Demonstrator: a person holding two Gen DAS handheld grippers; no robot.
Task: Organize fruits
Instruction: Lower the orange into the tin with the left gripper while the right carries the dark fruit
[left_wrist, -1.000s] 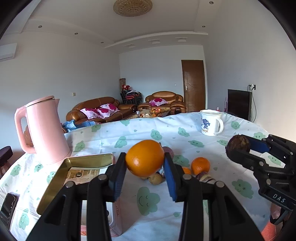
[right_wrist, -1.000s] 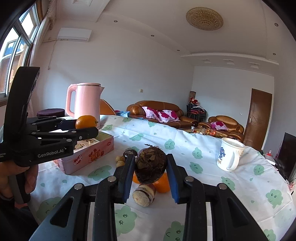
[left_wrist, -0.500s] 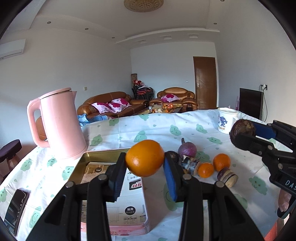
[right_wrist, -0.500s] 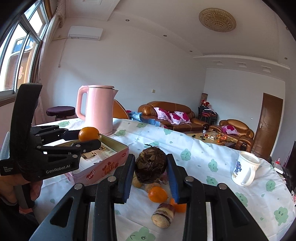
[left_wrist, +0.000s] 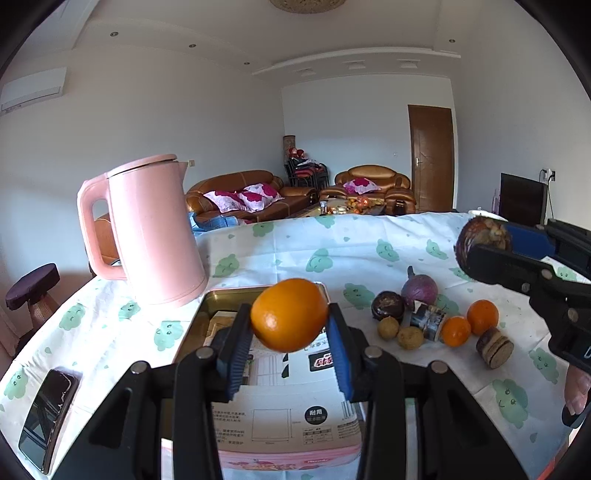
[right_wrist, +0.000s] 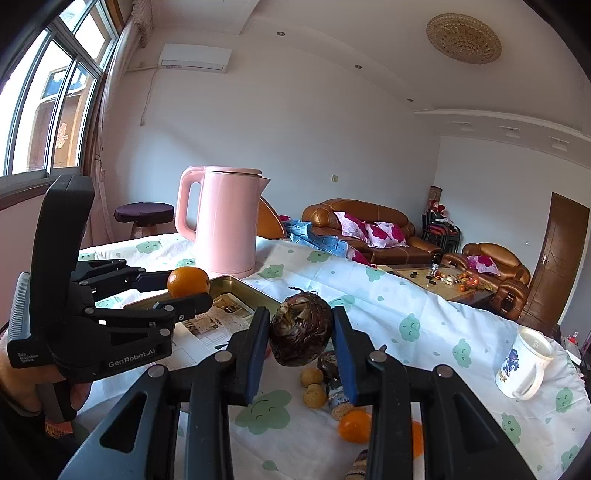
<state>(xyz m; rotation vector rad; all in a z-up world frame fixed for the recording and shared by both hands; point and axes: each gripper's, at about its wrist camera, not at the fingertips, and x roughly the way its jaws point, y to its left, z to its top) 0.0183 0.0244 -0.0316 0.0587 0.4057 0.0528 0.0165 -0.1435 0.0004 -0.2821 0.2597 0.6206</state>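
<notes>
1. Two grippers are in view, each clamped on a fruit. The left gripper (left_wrist: 290, 343) grasps an orange (left_wrist: 289, 314) between its blue pads, held in the air above the open pink tin (left_wrist: 288, 456). In the right wrist view the same gripper (right_wrist: 184, 286) bears the white lettering "GenRobot.AI" on its black body, and a hand (right_wrist: 44, 384) grips its handle.
2. The right gripper (right_wrist: 299, 343) is clenched on a dark brown, rough-skinned round fruit (right_wrist: 301, 328), held above the worktop (right_wrist: 424, 314) beside the tin. From the left wrist view it (left_wrist: 480, 242) comes in from the right edge, with part of a white label reading "D" low on its body.
3. The tin has a gold inner wall and holds a white printed leaflet (left_wrist: 288, 421) with black and red marks; its small text is too fine to read.
4. Right of the tin, loose on the cloth, lie a dark round fruit (left_wrist: 386, 305), a purple bulb-shaped one (left_wrist: 419, 290), two small tan fruits (left_wrist: 399, 332), two small oranges (left_wrist: 469, 323) and a cut brown piece (left_wrist: 493, 349). All sit close together.
5. A pink kettle (left_wrist: 155, 229) stands behind the tin on the cloud-patterned cloth.
6. A phone (left_wrist: 48, 417) lies at the near left edge.
7. A white mug (right_wrist: 524, 363) with a blue design stands well apart on the far right; its lettering is unreadable.
</notes>
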